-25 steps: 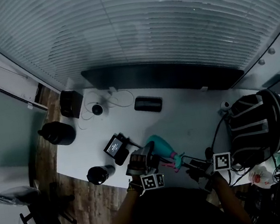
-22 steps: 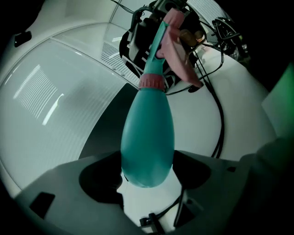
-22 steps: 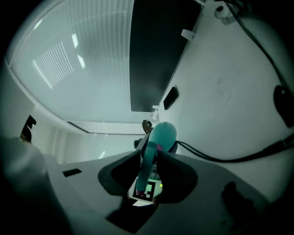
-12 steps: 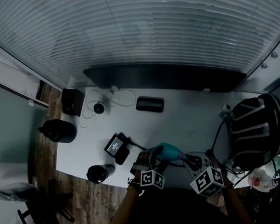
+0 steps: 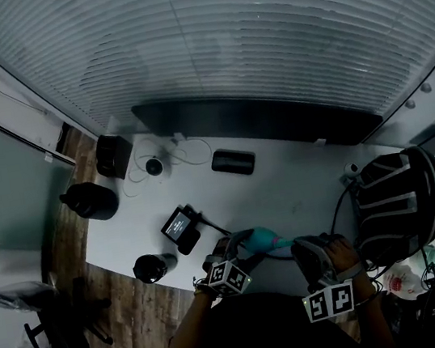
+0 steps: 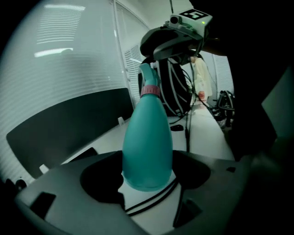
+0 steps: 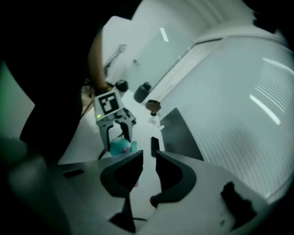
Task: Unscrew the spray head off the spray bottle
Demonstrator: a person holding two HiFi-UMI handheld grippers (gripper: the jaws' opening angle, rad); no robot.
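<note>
**Head view.** White surface [image 5: 299,172]. Your left hand-held gripper [image 5: 236,250] holds the teal spray bottle [image 5: 262,240] sideways over its near edge. Your right hand-held gripper [image 5: 296,247] meets the bottle's far end.

**Left gripper view.** Jaws clamped on the bottle's fat base, bracing it against the twist. The pink collar [image 6: 149,90] and spray head [image 6: 146,73] point away from you.

**Right gripper view.** Jaws have just been closing and stand at a narrow slit. A pink bit of the head shows in it, seemingly pinched, ready for you to turn.
</note>
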